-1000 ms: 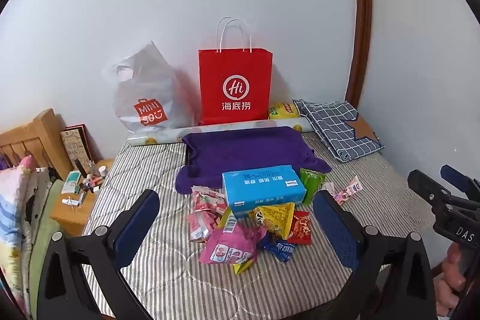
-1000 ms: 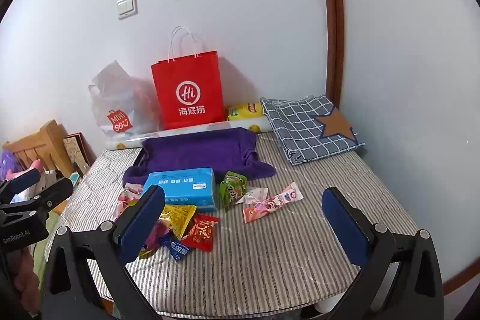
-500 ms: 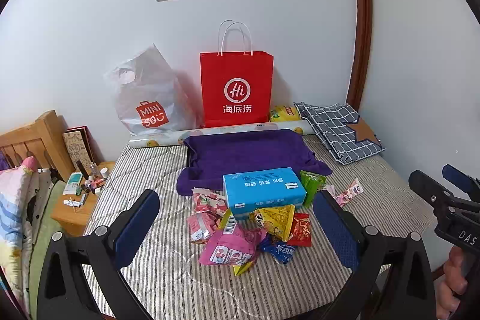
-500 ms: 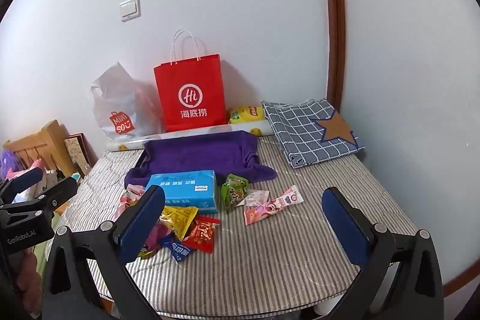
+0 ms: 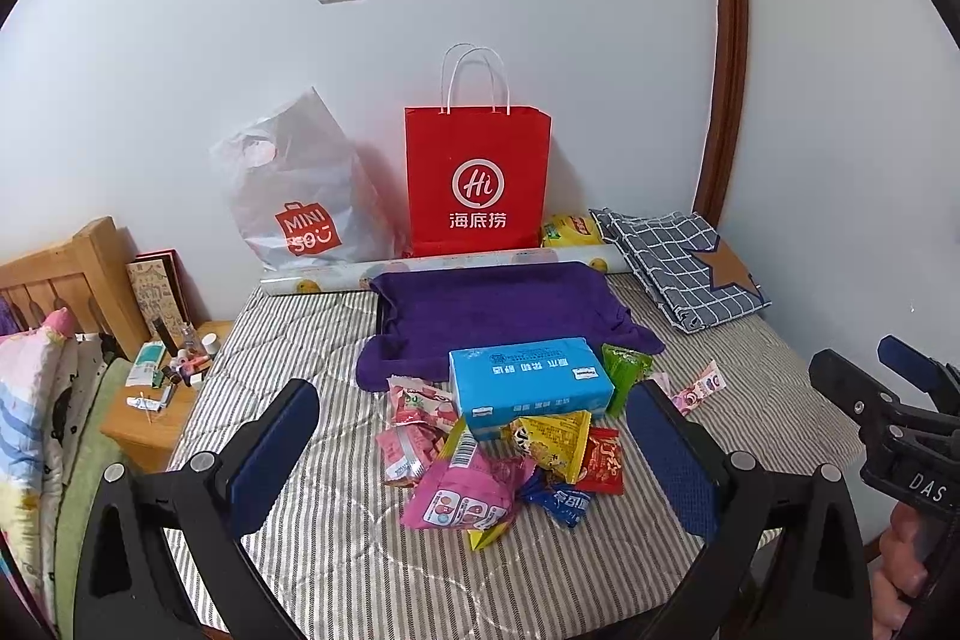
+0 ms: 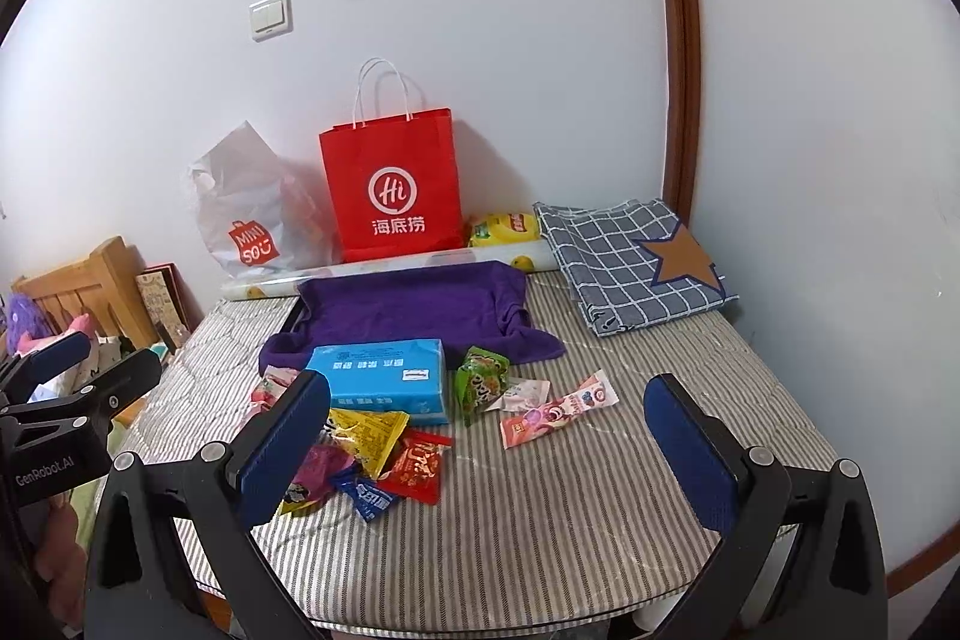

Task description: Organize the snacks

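Below frame centre, snack packets (image 5: 510, 460) lie heaped on the striped table (image 6: 540, 520).
Left gripper (image 5: 474, 466) and right gripper (image 6: 486, 448) both hover with fingers spread wide, holding nothing; the packets touch a blue tissue box (image 5: 528, 379), just below a purple cloth (image 6: 414, 310) and red paper bag (image 5: 477, 178).

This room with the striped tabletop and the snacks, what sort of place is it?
Most likely a bedroom in a home. A wooden headboard with patterned bedding stands at the left, beside a small bedside stand of toiletries. Shopping bags lean on the wall behind the table.
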`<state>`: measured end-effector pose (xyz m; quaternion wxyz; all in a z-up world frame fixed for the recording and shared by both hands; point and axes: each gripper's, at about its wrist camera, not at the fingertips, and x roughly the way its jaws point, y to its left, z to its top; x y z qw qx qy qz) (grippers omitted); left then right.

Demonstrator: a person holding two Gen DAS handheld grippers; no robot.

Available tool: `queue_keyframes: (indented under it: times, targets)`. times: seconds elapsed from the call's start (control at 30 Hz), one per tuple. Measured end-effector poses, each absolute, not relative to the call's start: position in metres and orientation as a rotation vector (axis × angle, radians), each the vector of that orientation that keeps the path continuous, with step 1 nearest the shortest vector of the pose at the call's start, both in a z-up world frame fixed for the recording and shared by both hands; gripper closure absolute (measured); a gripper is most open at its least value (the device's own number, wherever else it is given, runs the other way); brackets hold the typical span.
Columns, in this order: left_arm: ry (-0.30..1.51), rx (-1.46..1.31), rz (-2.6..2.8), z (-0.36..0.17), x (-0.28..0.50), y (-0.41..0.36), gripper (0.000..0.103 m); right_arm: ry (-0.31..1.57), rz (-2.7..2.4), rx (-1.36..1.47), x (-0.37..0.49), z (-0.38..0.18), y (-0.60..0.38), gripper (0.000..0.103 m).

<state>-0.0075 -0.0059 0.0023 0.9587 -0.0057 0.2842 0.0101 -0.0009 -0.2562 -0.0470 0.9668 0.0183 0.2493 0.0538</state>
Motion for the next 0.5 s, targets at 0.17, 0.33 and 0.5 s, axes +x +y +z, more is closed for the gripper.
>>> queue_keyframes:
  times: [0.17, 0.33, 0.5]
  targets:
    - [0.574, -0.015, 0.024, 0.0029, -0.0088, -0.0055, 0.000, 0.502, 0.114, 0.037, -0.0006, -0.0473, -0.2553, 0.000]
    - [0.578, -0.017, 0.033, 0.0045, -0.0087, -0.0035, 0.000, 0.497, 0.121, 0.042, -0.0017, -0.0483, -0.2536, 0.000]
    - [0.571, -0.017, 0.029, 0.0073, -0.0113, -0.0022, 0.000, 0.496, 0.121, 0.044, -0.0032, -0.0485, -0.2534, 0.000]
